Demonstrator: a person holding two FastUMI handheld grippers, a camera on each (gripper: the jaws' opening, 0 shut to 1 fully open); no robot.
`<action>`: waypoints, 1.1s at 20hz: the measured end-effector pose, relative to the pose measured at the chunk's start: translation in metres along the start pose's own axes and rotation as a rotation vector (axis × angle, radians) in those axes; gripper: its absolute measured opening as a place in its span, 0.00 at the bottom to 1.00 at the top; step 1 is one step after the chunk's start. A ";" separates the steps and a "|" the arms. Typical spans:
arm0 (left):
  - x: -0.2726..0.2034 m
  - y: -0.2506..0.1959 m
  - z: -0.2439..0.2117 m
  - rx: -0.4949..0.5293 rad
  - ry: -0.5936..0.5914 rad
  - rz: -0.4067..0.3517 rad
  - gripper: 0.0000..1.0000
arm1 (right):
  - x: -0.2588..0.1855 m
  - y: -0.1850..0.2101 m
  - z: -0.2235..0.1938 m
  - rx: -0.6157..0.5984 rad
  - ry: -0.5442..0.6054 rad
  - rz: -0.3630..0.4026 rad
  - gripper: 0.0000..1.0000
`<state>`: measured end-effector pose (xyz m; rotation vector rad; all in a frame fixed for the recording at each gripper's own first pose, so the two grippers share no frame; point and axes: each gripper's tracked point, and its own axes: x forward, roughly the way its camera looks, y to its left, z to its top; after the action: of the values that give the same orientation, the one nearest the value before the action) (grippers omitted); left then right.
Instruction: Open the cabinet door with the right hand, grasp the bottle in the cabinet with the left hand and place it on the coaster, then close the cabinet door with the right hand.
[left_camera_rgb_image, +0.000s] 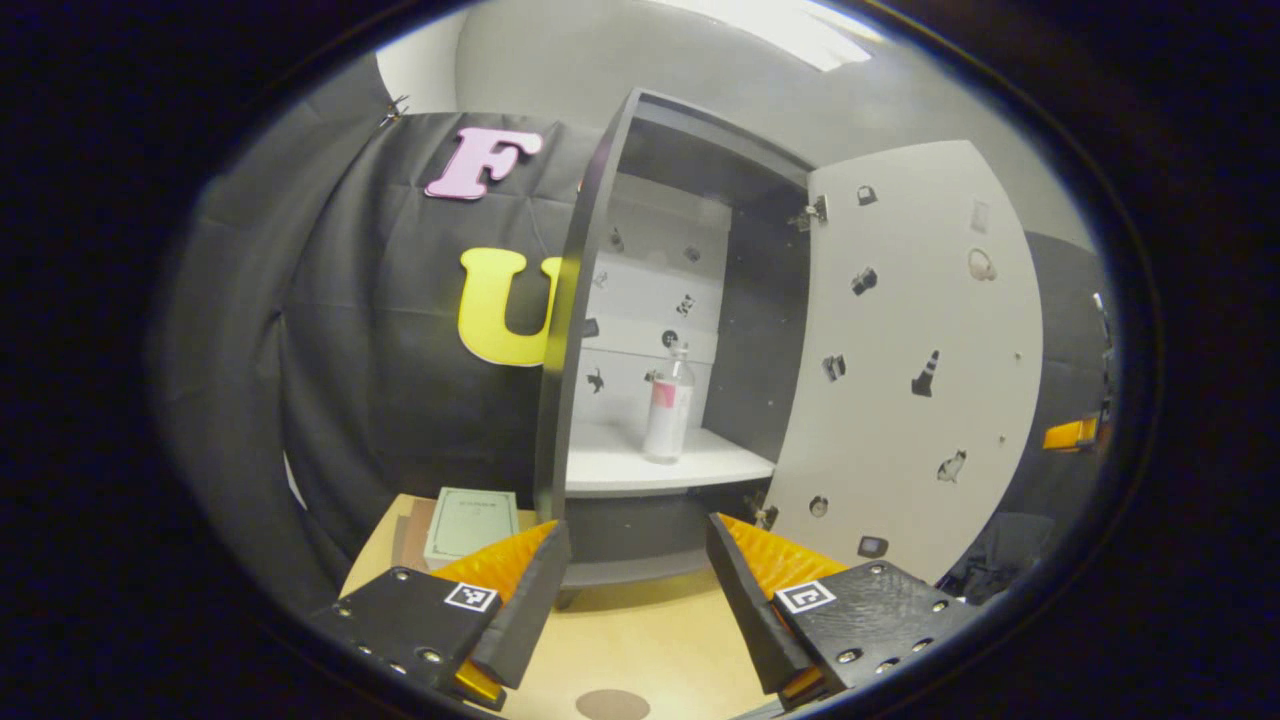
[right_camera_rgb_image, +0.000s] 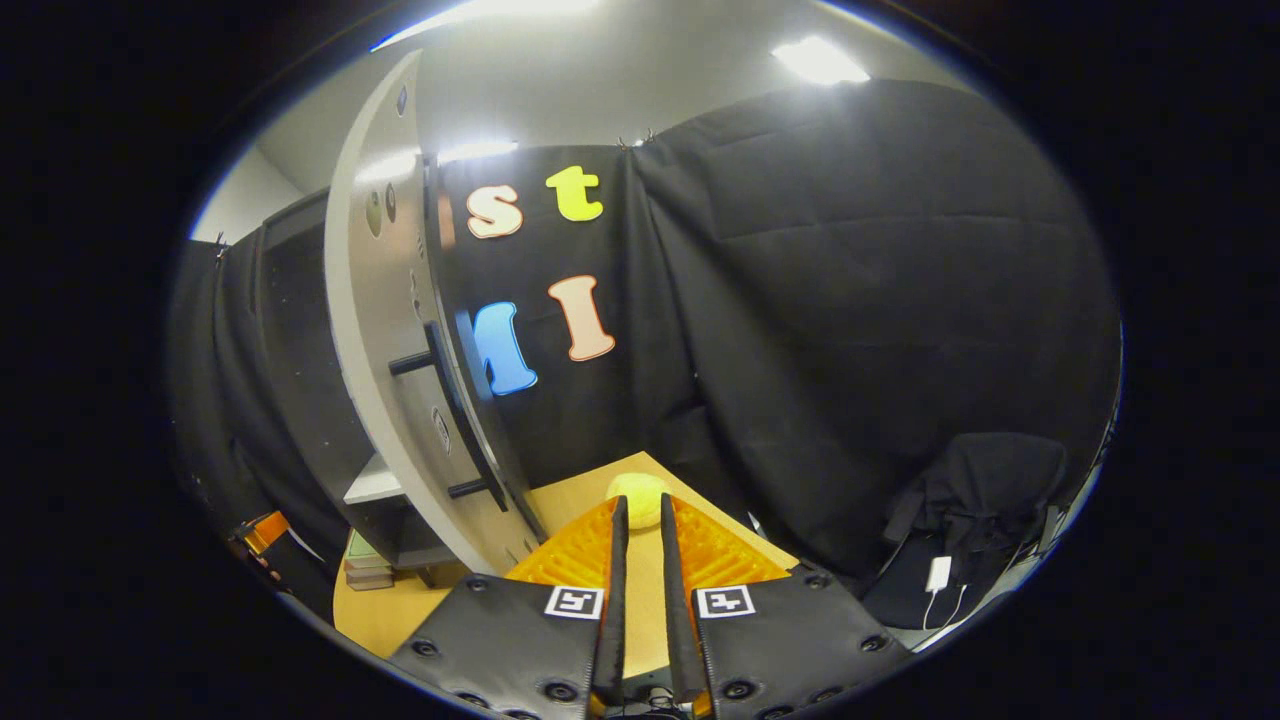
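A clear bottle (left_camera_rgb_image: 668, 405) with a pink and white label stands upright on the white shelf (left_camera_rgb_image: 620, 465) inside the dark cabinet (left_camera_rgb_image: 560, 380). The white cabinet door (left_camera_rgb_image: 900, 370) is swung wide open to the right. My left gripper (left_camera_rgb_image: 635, 560) is open in front of the cabinet, a little below the shelf and well short of the bottle, with nothing between its fingers. A round brown coaster (left_camera_rgb_image: 612, 704) lies on the wooden table just beneath it. In the right gripper view the door (right_camera_rgb_image: 385, 330) and its black bar handle (right_camera_rgb_image: 462, 410) stand to the left of my right gripper (right_camera_rgb_image: 640, 510), which is shut and apart from the handle.
A pale green book (left_camera_rgb_image: 470, 520) lies on a stack left of the cabinet foot. A yellow ball (right_camera_rgb_image: 640, 497) rests on the wooden table (right_camera_rgb_image: 570, 500) just beyond the right fingertips. A black bag (right_camera_rgb_image: 980, 500) with a white cable sits off the table at the right.
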<state>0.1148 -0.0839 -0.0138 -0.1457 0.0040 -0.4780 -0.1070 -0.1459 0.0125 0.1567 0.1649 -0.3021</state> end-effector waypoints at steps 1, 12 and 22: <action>0.011 -0.003 0.009 0.008 -0.013 -0.008 0.83 | 0.008 0.000 -0.003 -0.005 0.005 -0.001 0.23; 0.150 -0.022 0.069 0.098 -0.063 0.048 0.87 | 0.102 -0.004 0.016 -0.018 -0.014 0.068 0.81; 0.277 -0.039 0.076 0.116 -0.052 0.037 0.85 | 0.156 -0.030 0.028 -0.031 0.022 0.061 0.98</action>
<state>0.3454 -0.2343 0.0754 -0.0445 -0.0713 -0.4365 0.0346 -0.2236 0.0070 0.1338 0.1861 -0.2370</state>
